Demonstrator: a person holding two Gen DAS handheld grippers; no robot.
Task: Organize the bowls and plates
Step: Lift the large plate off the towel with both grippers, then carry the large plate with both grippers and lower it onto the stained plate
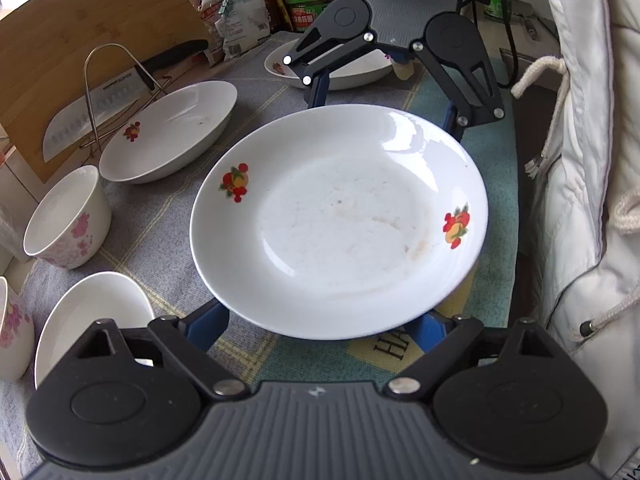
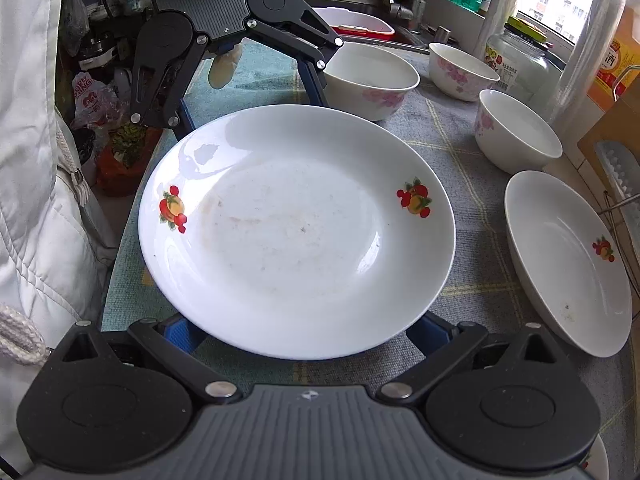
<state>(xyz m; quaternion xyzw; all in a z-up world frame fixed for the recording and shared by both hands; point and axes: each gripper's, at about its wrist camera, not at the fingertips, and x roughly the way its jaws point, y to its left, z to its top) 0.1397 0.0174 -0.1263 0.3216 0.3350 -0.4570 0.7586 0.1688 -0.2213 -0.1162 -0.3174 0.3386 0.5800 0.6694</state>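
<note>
A white plate [image 1: 340,220] [image 2: 296,232] with red fruit decals lies between my two grippers, which face each other across it. My left gripper [image 1: 318,330] [image 2: 250,104] stands open, and its blue fingers [image 1: 208,328] run under the plate's near rim. The right gripper [image 2: 304,332] [image 1: 386,108] is open too, with its fingers [image 2: 428,330] under the opposite rim. All fingertips are hidden beneath the plate. I cannot tell whether the plate rests on the cloth or on the fingers.
Two more fruit-decal plates [image 1: 168,132] [image 1: 332,68] and several pink-flowered bowls [image 1: 66,220] [image 2: 368,80] [image 2: 516,132] stand on the checked cloth [image 1: 160,236]. A cutting board [image 1: 80,40] and a knife [image 1: 92,116] on a wire stand are behind. A white jacket [image 1: 580,160] hangs at the table's edge.
</note>
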